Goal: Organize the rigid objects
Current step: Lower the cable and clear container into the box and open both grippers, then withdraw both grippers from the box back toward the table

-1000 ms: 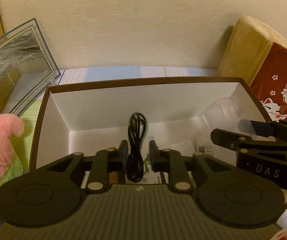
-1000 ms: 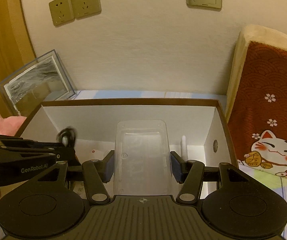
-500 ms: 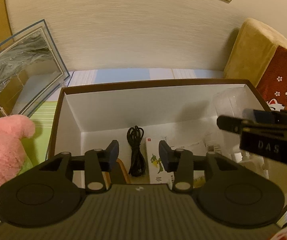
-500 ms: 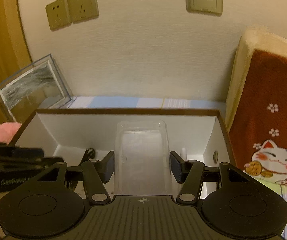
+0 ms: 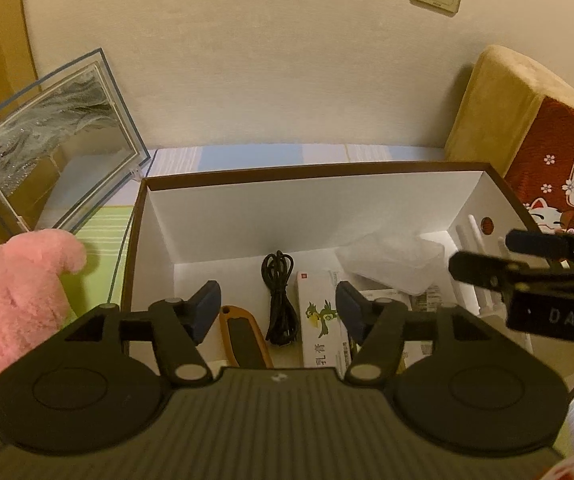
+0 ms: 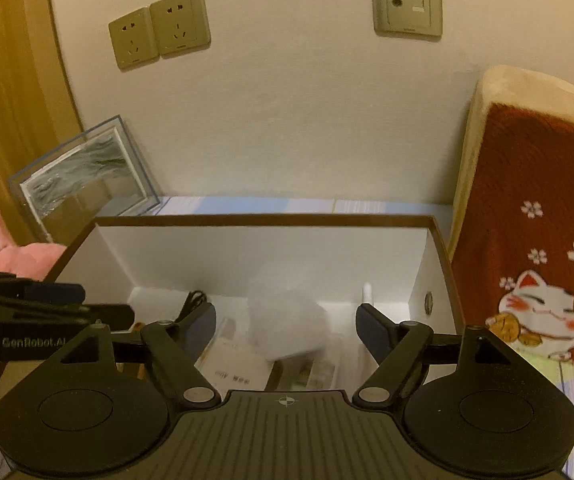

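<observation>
A brown-rimmed box [image 5: 307,168] with white walls stands open below both grippers. On its floor lie a coiled black cable [image 5: 277,300], an orange utility knife [image 5: 243,336] and a white carton with a green bird [image 5: 321,320]. My left gripper [image 5: 277,300] hovers over the cable, its jaws opening with nothing between the pads. My right gripper [image 6: 285,320] is also opening. A clear plastic container [image 6: 287,316] shows blurred below and between its fingers, free of the pads, inside the box [image 6: 263,220]. The same container [image 5: 391,260] lies tilted at the box's right.
A pink plush toy [image 5: 11,304] sits left of the box, with a glass-framed picture [image 5: 55,136] leaning on the wall behind it. A red cat-print cushion [image 6: 535,240] stands to the right. Papers and white sticks [image 5: 475,228] lie in the box's right end.
The left jaws opened and let go of the black cable, which now rests on the box floor. The right jaws spread and the clear container dropped out of them into the box.
</observation>
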The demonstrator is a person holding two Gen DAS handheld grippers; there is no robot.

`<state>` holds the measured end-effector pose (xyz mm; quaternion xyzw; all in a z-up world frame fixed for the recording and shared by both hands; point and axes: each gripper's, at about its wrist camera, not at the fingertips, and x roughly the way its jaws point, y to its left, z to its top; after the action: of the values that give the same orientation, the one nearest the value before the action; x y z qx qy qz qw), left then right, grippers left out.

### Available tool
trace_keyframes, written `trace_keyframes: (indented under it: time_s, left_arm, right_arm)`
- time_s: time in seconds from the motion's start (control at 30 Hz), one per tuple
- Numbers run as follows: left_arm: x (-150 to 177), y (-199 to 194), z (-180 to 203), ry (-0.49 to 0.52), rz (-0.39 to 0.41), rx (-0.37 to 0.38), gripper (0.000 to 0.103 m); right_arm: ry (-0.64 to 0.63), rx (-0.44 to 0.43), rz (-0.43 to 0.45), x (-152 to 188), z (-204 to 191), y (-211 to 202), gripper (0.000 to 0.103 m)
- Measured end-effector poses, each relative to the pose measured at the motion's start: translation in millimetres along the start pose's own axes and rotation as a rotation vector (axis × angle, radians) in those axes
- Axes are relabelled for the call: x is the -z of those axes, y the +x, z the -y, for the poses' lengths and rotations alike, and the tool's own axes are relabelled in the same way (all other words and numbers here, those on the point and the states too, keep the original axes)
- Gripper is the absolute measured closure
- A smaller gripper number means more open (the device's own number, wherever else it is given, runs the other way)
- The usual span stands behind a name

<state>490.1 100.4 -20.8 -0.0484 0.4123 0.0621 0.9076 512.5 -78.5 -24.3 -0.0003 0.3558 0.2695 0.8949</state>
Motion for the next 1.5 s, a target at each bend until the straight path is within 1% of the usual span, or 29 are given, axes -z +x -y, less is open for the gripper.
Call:
trace_keyframes:
  time_s: [0.3,0.87,1.23,1.5]
  left_arm:
    - [6,-25,2,-0.010,0.017,0.005,0.043]
    - [30,-88,14,-0.031,0.042,0.046,0.043]
    - [64,-124,21,-0.051,0.036,0.070,0.043]
    - [95,-145,25,-0.057,0.021,0.100,0.043]
  right_arm:
    - [0.046,-0.026,-0.009,7,-1,-29,0.028]
    - [0.096,-0.036,-0.001,25,-6,-84,0.028]
    - [0.131,-0.047,-0.004,50,-7,-119,0.028]
    - [0.145,-0.063,-0.037,81,-9,-142,0.028]
